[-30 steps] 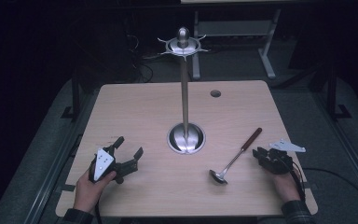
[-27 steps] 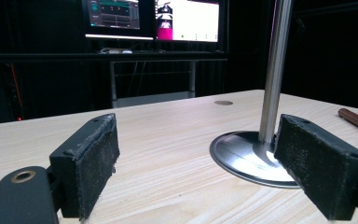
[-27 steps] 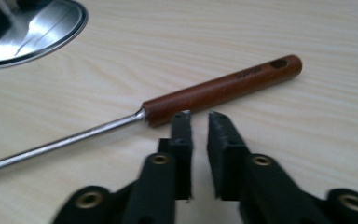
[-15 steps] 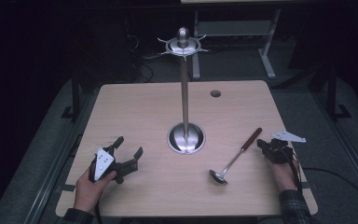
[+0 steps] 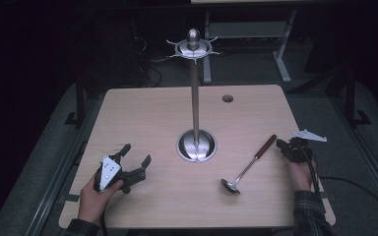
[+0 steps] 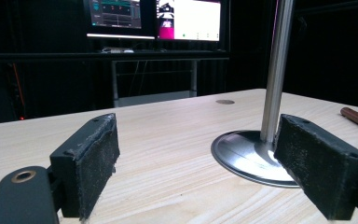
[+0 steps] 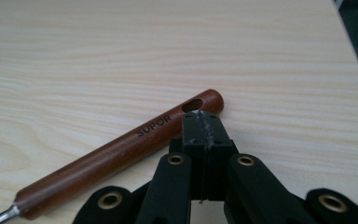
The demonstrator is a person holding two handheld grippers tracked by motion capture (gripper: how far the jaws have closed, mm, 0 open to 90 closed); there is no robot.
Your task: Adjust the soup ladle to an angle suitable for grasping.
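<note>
Ladle lies flat, brown wooden handle stamped SUPOR.

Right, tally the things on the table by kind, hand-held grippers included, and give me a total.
Ladle: 1
Hanging stand: 1
Hand-held grippers: 2, left hand-held gripper open, right hand-held gripper shut beside the ladle's wooden handle
Total: 4

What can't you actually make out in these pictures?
- Ladle: right gripper view's bottom-left edge cuts off its shaft and bowl.
- Right gripper: whether its shut tips touch the handle; too close to tell.
- Stand: left gripper view's top edge cuts off its hooks.
- Monitors: screen contents too small to read.
</note>
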